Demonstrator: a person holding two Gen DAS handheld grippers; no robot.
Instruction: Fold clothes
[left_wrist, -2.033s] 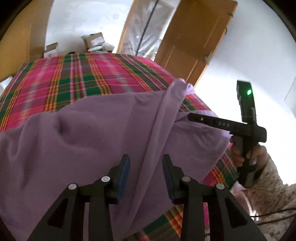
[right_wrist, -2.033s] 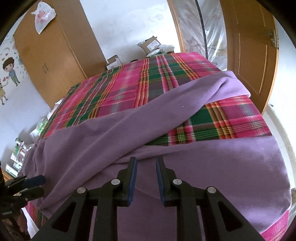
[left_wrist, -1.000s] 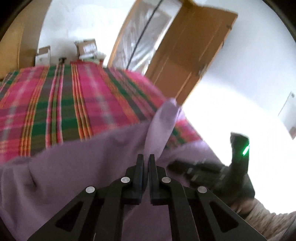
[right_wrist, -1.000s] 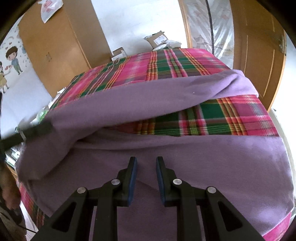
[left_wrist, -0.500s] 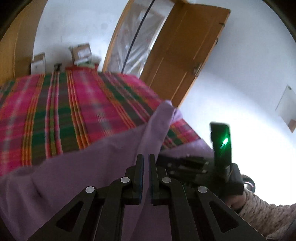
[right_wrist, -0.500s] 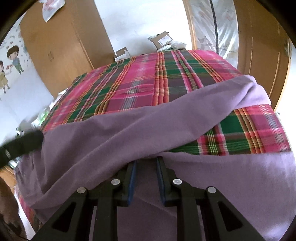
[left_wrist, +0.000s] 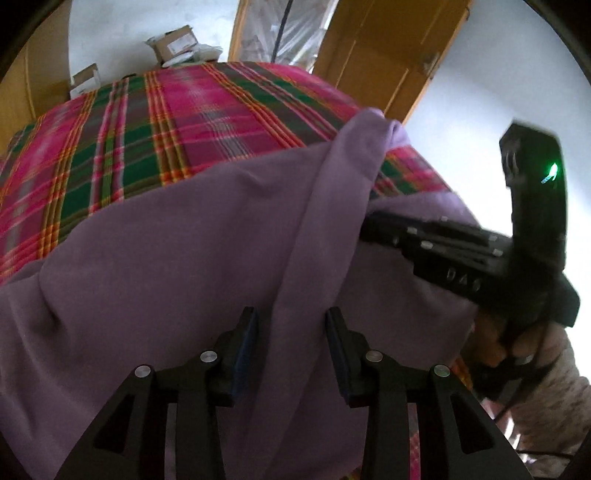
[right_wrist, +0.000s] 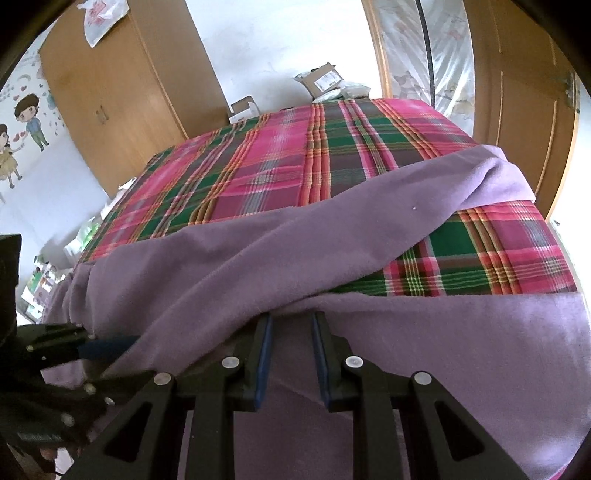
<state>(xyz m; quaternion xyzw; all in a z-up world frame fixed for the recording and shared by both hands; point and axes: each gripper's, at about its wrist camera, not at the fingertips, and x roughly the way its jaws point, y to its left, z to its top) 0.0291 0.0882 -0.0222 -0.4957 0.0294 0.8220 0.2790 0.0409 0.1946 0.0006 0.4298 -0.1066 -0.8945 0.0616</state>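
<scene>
While garment (left_wrist: 177, 258) lies spread on bed (left_wrist: 184, 122), sleeve folded across: left gripper (left_wrist: 291, 350) jaws open astride fold; right gripper (right_wrist: 290, 354) jaws open, empty. Fold mid-way, likely; next needs regrasp.

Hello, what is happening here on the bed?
A person with a handheld gripper in each hand is folding a purple garment on a plaid bedspread. The left gripper is open with a fold of the cloth between its fingers. The right gripper is open too, over the cloth.
</scene>
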